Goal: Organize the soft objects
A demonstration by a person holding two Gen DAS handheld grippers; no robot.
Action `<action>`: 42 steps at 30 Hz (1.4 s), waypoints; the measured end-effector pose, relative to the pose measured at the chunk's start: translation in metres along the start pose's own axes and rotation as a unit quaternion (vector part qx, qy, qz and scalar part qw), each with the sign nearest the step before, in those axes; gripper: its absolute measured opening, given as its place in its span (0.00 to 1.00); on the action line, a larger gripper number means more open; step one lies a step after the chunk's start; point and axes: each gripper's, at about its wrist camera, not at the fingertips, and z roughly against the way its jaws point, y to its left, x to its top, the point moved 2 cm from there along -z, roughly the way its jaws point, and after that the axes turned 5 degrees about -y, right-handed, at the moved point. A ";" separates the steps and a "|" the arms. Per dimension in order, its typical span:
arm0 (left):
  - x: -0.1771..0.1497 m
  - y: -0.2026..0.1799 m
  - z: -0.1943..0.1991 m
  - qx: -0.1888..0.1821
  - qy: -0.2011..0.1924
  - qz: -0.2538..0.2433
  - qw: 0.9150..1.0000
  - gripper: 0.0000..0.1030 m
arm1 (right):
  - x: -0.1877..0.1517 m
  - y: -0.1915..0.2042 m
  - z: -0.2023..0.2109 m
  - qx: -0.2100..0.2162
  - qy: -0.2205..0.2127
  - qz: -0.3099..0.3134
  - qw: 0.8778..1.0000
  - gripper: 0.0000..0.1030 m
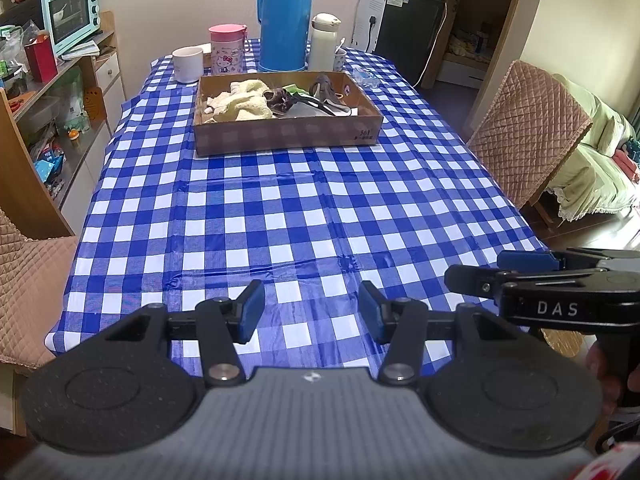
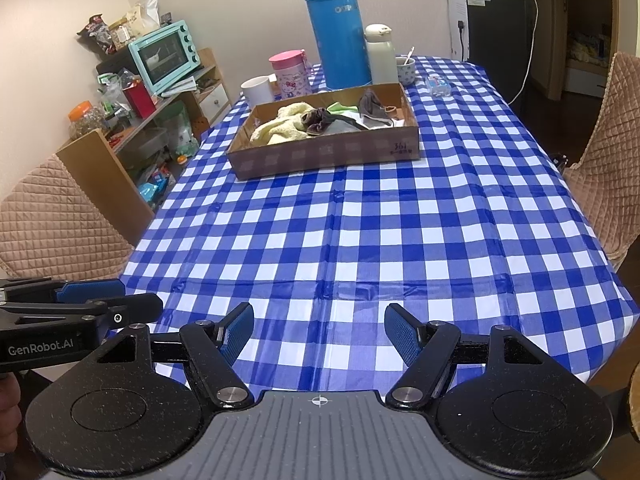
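Note:
A shallow cardboard box [image 1: 286,134] [image 2: 328,156] stands at the far middle of the blue checked table. In it lie a pale yellow towel [image 1: 244,100] [image 2: 280,126], a brown sock [image 1: 280,100] [image 2: 314,120], a green cloth [image 2: 340,107], a grey cloth [image 1: 325,87] [image 2: 370,106] and white pieces. My left gripper [image 1: 312,311] is open and empty over the near table edge. My right gripper [image 2: 319,334] is open and empty beside it, also seen from the side in the left wrist view [image 1: 508,268]. Both are far from the box.
Behind the box stand a white mug [image 1: 188,64], a pink cup [image 1: 227,49], a tall blue thermos [image 1: 285,16], a white flask [image 1: 324,42] and a small bowl [image 2: 405,68]. Quilted chairs [image 1: 524,128] [image 2: 60,216] flank the table. A cluttered shelf with a mint oven [image 1: 72,14] is at the left.

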 end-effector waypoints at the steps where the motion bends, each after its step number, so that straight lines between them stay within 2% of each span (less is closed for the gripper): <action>1: 0.000 0.000 -0.001 0.000 0.000 0.000 1.000 0.47 | 0.000 0.000 0.000 0.000 0.000 0.000 1.000 0.70; 42: 0.010 0.007 -0.005 0.002 -0.005 0.002 1.000 0.47 | 0.001 0.005 -0.006 -0.001 0.001 -0.001 1.000 0.70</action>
